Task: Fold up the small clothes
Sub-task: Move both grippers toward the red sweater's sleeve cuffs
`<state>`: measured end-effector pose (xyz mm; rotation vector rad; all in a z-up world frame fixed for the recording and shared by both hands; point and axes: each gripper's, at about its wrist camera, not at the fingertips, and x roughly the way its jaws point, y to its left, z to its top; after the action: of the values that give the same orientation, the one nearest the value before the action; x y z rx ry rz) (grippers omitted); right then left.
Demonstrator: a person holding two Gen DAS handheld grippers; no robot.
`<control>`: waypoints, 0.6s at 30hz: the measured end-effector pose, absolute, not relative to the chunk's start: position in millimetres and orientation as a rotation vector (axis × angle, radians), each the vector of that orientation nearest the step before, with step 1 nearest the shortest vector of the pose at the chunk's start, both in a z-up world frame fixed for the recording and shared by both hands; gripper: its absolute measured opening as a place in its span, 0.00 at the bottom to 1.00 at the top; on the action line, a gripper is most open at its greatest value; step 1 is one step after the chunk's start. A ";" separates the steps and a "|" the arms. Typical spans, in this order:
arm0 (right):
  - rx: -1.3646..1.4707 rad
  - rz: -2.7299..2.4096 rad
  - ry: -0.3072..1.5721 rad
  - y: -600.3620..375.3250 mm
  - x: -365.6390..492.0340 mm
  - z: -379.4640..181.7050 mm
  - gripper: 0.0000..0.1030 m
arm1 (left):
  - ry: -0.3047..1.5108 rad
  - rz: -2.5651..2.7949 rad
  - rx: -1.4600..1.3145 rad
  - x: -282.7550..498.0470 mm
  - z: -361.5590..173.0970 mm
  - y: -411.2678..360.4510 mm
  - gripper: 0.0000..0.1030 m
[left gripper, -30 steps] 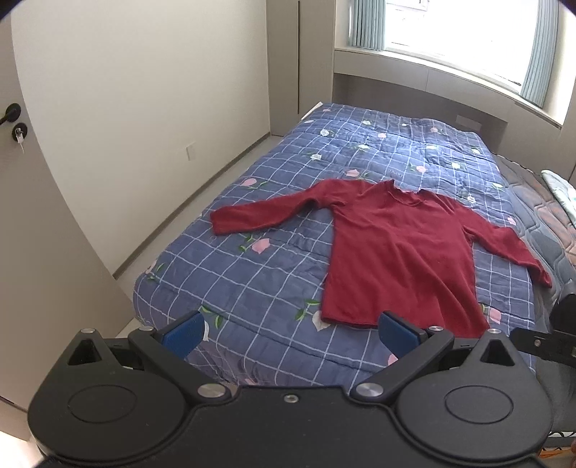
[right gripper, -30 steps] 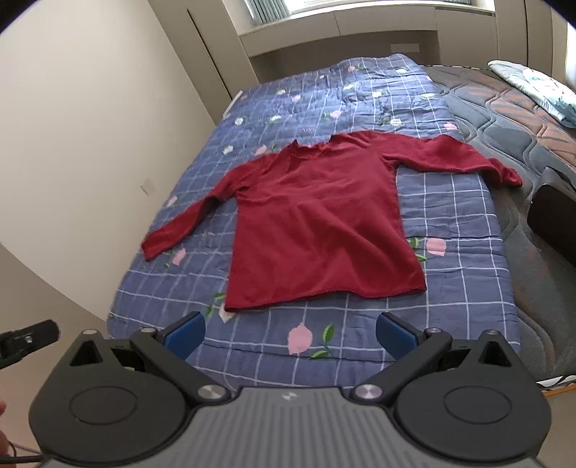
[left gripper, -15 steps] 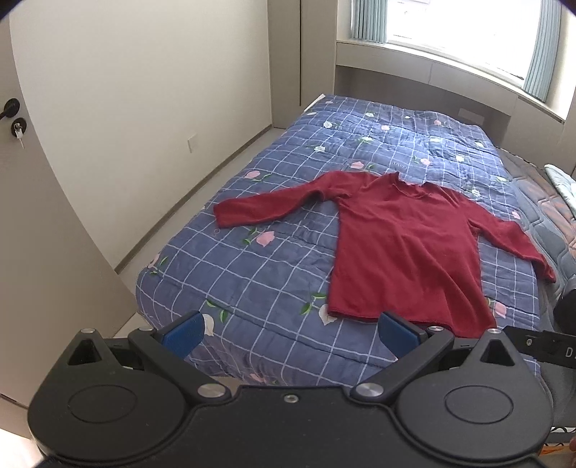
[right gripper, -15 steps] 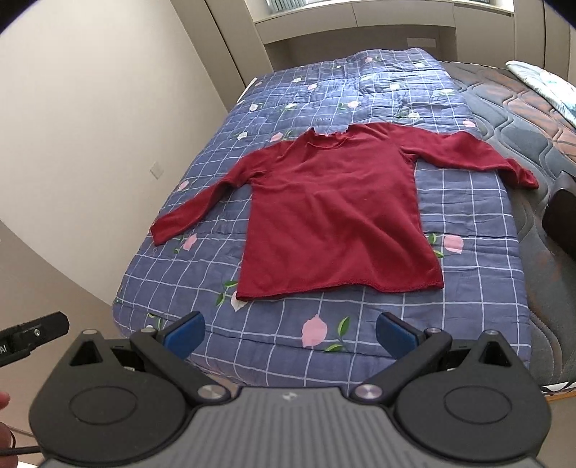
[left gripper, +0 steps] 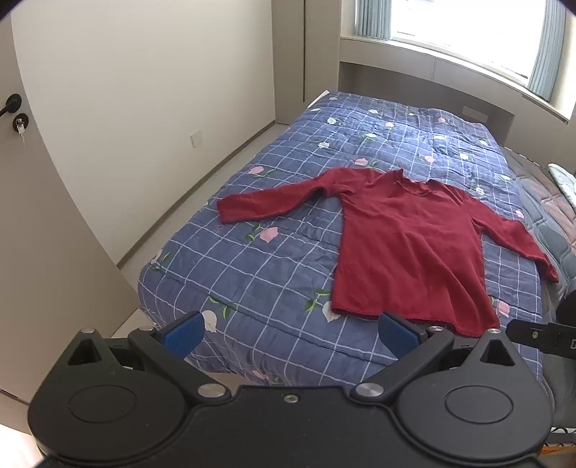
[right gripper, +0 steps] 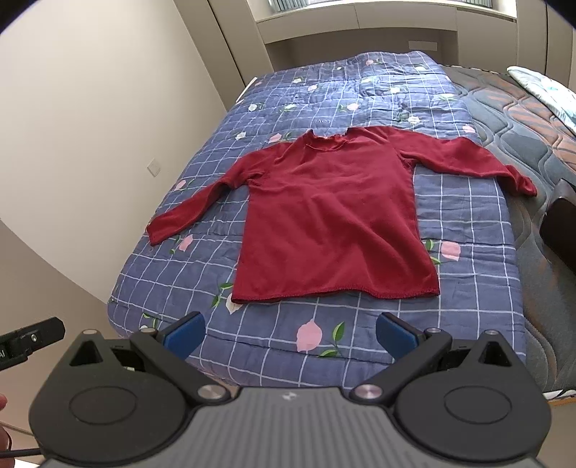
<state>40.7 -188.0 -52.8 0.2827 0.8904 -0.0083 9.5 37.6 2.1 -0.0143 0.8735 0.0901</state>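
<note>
At the far left of the left wrist view a pale door (left gripper: 21, 216) with a dark handle stands against a cream wall (left gripper: 144, 108) carrying a socket plate, and a strip of floor runs along the bed's left side. The left gripper (left gripper: 289, 333) hangs above the foot of the bed with its blue-padded fingers (left gripper: 181, 333) spread wide apart and nothing between them. Beyond it a blue checked quilt (left gripper: 252, 273) with pink flowers covers the bed. The red long-sleeved top (left gripper: 406, 252) lies flat and unfolded on that quilt, neck toward the window, hem near the foot edge, one sleeve stretched out to the left and the other reaching the quilt's right edge. In the right wrist view the top (right gripper: 331, 223) sits almost straight ahead of the right gripper (right gripper: 289, 333), whose fingers are likewise held wide apart and empty, well short of the hem. Right of the quilt lies a dark quilted mattress (right gripper: 522, 144), with a pale patterned cloth (right gripper: 547, 90) at its far corner, and a window (left gripper: 450, 25) with curtains sits behind the bed
</note>
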 end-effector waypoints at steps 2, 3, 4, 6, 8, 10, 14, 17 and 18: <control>0.280 -0.007 0.891 -188.9 40.4 -52.7 1.00 | 0.873 0.096 -0.025 9.8 2.2 38.2 0.99; 0.280 -0.006 0.893 -190.0 39.8 -53.0 1.00 | 0.874 0.099 -0.028 9.3 2.0 37.8 0.99; 0.281 -0.006 0.895 -191.2 39.3 -53.2 1.00 | 0.875 0.103 -0.030 8.5 1.6 37.9 0.99; 0.283 -0.008 0.897 -193.8 37.5 -53.8 1.00 | 0.879 0.107 -0.034 8.7 0.8 37.0 0.99; 0.284 -0.010 0.897 -197.7 36.5 -54.2 1.00 | 0.881 0.113 -0.035 8.8 0.3 35.3 0.99; 0.285 -0.012 0.894 -202.0 35.1 -54.3 1.00 | 0.883 0.115 -0.035 9.4 -0.2 33.1 0.99; 0.282 -0.012 0.893 -212.5 33.2 -55.0 1.00 | 0.885 0.119 -0.034 11.0 -1.0 30.6 0.99; 0.273 -0.007 0.891 -221.1 32.5 -54.9 1.00 | 0.885 0.125 -0.036 12.2 -1.9 23.4 0.99; 0.269 -0.005 0.890 -223.5 32.5 -54.8 1.00 | 0.884 0.127 -0.036 12.5 -2.5 21.3 0.99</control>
<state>32.5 -223.5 -54.8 0.2691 0.8899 -0.0049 12.5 21.3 -2.5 -0.0355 0.8839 0.1269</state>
